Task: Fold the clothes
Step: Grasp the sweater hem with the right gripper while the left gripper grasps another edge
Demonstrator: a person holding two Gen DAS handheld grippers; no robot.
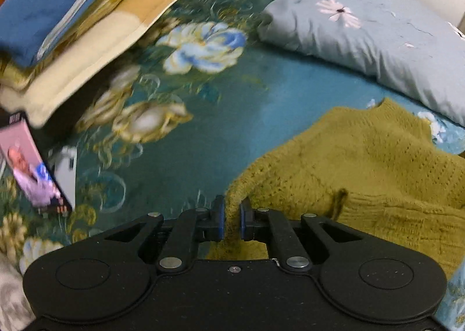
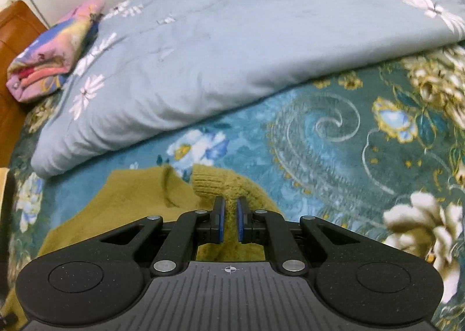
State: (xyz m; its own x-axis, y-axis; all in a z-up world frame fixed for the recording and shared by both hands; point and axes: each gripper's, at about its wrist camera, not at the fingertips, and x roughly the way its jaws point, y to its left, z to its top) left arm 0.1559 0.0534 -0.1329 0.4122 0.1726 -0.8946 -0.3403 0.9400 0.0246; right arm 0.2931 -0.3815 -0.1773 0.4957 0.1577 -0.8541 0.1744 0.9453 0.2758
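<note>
An olive-green knit sweater (image 1: 357,165) lies on a teal floral bedspread (image 1: 203,127). My left gripper (image 1: 232,219) is shut on the sweater's left edge, with a ridge of knit pinched between the blue pads. In the right wrist view the same sweater (image 2: 130,194) spreads to the left, and its ribbed cuff (image 2: 212,182) points forward. My right gripper (image 2: 229,219) is shut on the sweater at that sleeve end, knit squeezed between its pads.
A grey-blue daisy quilt (image 1: 377,34) lies folded behind the sweater and fills the back of the right wrist view (image 2: 218,54). Stacked blue and cream cushions (image 1: 72,25), a phone (image 1: 32,165) and a white box (image 1: 66,168) sit at left. A pink folded blanket (image 2: 52,51) is far left.
</note>
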